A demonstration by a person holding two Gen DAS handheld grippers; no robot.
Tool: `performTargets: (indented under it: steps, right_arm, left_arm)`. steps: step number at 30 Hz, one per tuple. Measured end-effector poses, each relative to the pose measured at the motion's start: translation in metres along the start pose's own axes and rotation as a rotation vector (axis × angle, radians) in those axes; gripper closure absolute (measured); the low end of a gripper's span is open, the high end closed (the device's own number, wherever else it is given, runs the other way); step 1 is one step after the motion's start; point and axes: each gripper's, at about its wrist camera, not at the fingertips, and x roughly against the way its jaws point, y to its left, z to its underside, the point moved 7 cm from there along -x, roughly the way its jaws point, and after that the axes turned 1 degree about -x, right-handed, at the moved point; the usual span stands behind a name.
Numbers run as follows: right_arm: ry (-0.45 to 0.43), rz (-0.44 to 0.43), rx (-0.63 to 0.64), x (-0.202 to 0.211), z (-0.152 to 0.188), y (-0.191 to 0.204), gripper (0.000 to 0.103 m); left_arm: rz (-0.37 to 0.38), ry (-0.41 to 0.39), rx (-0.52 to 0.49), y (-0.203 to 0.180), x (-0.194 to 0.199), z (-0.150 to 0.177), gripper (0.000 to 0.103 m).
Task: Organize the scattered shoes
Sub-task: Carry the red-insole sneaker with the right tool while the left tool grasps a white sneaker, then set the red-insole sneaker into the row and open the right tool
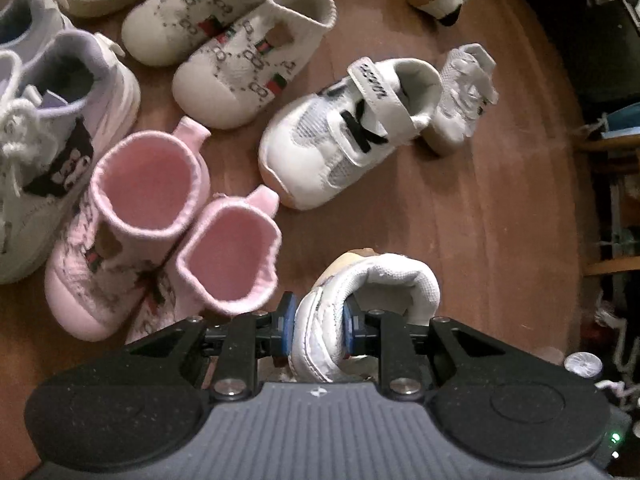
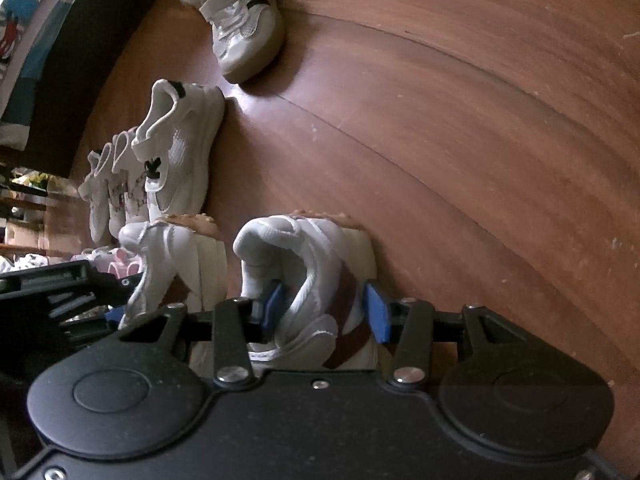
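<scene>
Shoes are spread over a reddish-brown wooden floor [image 1: 460,184], and two of them are held. A small white leather sneaker with a tan sole [image 1: 360,304] is pinched at its collar wall by the left gripper [image 1: 318,326], whose blue pads [image 1: 286,322] press on either side of it; the shoe points toe-down toward the floor. Its matching white sneaker with a brown side stripe [image 2: 316,280] is gripped between the blue pads [image 2: 376,312] of the right gripper [image 2: 324,310], one pad set inside the opening and the other against the outer side. In the right wrist view the two sneakers are seen side by side, close together, with the left gripper's black frame at the left edge.

Just left of the left-held sneaker, a pair of pink knitted baby booties [image 1: 152,216] is set side by side. Beyond these, a white strap sneaker with black letter marks [image 1: 344,136] is placed, with another white shoe [image 1: 464,92] touching its heel. Farther off, two cream patterned booties with red-green stripes [image 1: 232,60] are lined up, and white laced high-tops with lilac lining [image 1: 52,120] are seen at the left edge. A white strap sneaker with black stripes [image 2: 240,20] lies well apart in the right wrist view.
</scene>
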Motion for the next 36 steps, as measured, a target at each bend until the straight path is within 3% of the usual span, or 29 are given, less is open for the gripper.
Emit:
performTargets:
  steps: [7, 12, 15, 18, 23, 30, 33, 36]
  right_arm:
    - [-0.006, -0.011, -0.016, 0.003, 0.000, 0.001, 0.057]
    - [-0.022, -0.021, -0.033, 0.010, -0.002, -0.001, 0.056]
    - [-0.020, -0.014, -0.030, 0.015, -0.001, 0.000, 0.056]
    - [-0.022, -0.025, -0.054, 0.022, 0.003, 0.000, 0.050]
    - [-0.030, -0.080, -0.063, 0.038, 0.011, -0.001, 0.048]
    - [0.045, -0.092, 0.045, 0.048, 0.029, -0.007, 0.039]
    - [0.088, 0.012, 0.190, 0.036, 0.040, -0.003, 0.039]
    - [0.105, 0.022, 0.239, 0.024, 0.046, 0.003, 0.039]
  left_arm:
    - [-0.078, -0.016, -0.039, -0.010, -0.006, 0.003, 0.074]
    - [-0.039, 0.028, -0.069, -0.010, -0.005, 0.003, 0.070]
    - [-0.016, 0.066, -0.141, -0.013, -0.007, 0.006, 0.066]
    - [0.015, 0.122, -0.262, -0.019, -0.011, 0.004, 0.067]
    - [0.071, 0.215, -0.450, -0.029, -0.014, 0.003, 0.067]
    - [0.083, 0.249, -0.523, -0.041, 0.010, -0.018, 0.054]
    - [0.063, 0.250, -0.649, -0.057, 0.037, -0.035, 0.053]
    - [-0.039, 0.243, -0.925, -0.070, 0.069, -0.060, 0.052]
